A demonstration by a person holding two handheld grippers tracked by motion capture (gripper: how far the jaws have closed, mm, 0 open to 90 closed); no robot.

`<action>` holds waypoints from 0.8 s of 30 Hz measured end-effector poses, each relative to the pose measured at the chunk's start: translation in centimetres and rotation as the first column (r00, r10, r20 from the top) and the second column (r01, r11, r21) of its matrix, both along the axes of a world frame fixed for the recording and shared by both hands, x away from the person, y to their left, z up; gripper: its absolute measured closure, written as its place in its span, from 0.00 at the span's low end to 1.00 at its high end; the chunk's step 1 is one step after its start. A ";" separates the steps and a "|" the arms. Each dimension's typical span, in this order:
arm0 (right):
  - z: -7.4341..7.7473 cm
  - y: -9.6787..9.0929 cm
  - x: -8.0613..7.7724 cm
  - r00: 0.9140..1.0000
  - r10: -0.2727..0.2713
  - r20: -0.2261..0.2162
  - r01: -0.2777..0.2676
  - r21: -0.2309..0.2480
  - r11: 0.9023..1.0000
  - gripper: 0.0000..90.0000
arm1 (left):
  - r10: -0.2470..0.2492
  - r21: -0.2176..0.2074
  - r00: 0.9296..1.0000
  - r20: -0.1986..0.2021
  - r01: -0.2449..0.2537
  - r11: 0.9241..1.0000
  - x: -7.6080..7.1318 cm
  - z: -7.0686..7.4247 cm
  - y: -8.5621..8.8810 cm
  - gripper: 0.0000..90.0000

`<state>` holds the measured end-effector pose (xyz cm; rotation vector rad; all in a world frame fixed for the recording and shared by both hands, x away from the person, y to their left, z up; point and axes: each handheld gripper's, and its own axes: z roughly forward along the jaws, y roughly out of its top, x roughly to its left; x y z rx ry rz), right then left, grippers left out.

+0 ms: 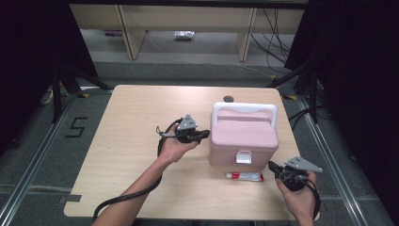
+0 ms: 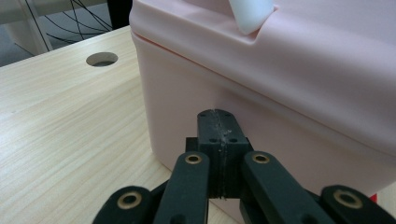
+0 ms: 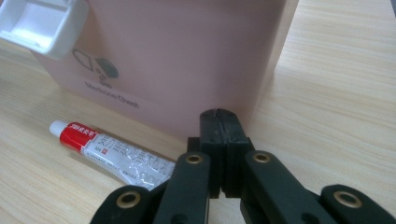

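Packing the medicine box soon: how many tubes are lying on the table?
1. The tube lies on the table just in front of the pink box, near the right gripper. Others could be hidden behind or inside the closed box.

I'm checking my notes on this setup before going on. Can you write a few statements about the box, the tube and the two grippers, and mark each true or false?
1. The pink box has its lid down. True.
2. The tube lies on top of the box. False: it lies on the table, in front of the box.
3. The left gripper is shut, holding nothing. True.
4. The right gripper clamps the tube. False: its jaws are shut and empty, beside the tube.
5. The box's handle is white. True.
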<state>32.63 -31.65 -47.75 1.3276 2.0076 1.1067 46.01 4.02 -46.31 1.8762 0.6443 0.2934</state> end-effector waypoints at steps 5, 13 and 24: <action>-0.1 0.3 -0.5 0.999 -0.026 -0.046 0.028 0.038 0.999 1.00 | -0.002 -0.002 1.000 -0.002 0.002 1.000 -0.1 0.0 -0.2 1.00; -0.1 -0.1 -0.4 1.000 -0.001 0.000 0.001 0.002 1.000 0.99 | -0.002 -0.029 1.000 -0.003 0.002 1.000 -0.1 -0.4 -0.1 0.99; 0.1 0.1 -1.2 1.000 0.009 -0.025 -0.009 -0.002 1.000 0.91 | 0.096 -0.113 0.995 -0.005 -0.096 0.989 -1.3 1.2 3.8 0.66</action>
